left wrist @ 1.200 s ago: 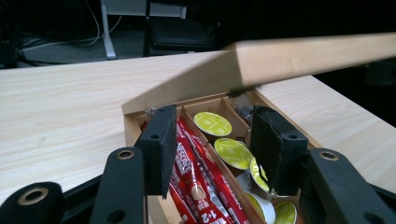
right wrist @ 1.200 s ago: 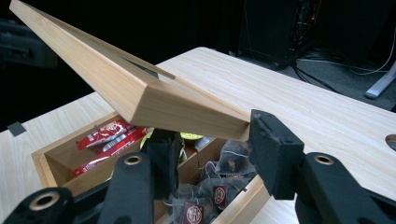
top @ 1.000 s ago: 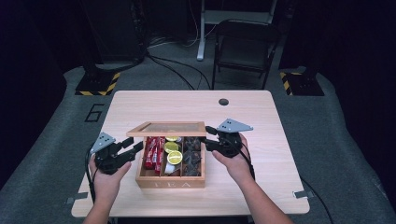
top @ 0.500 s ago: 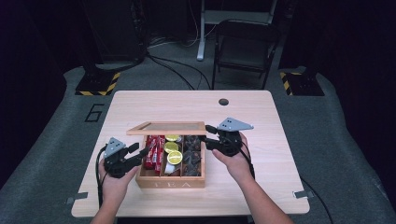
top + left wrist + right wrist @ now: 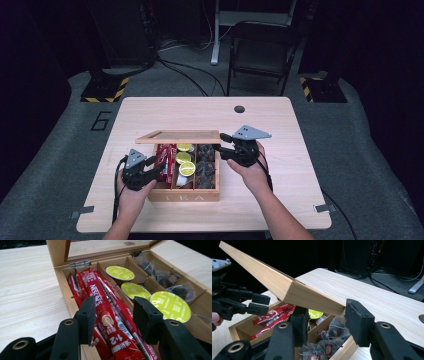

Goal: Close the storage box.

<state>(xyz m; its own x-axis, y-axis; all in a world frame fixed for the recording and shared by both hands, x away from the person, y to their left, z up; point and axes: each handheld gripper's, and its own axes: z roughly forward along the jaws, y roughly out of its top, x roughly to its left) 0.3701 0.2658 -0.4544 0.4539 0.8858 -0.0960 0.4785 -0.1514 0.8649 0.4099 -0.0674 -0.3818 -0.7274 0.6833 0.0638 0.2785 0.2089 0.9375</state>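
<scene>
- Red Nescafé sticks lie lengthwise between the left hand-held gripper's half-open, just-closing jaws, directly ahead.
- Right hand-held gripper clamps the wooden lid.

Left gripper jaws straddle red coffee sachets in the open wooden tea box; jaws have just been closing, pads not pressing.

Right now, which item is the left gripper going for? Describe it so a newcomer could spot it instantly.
On the light wooden table sits an open wooden tea box, its lid held up by the right gripper. In its leftmost compartment, under the left gripper, lie the red Nescafe sachets. They are the only long red sticks, unlike the round yellow-green capsules and dark tea bags beside them.
</scene>
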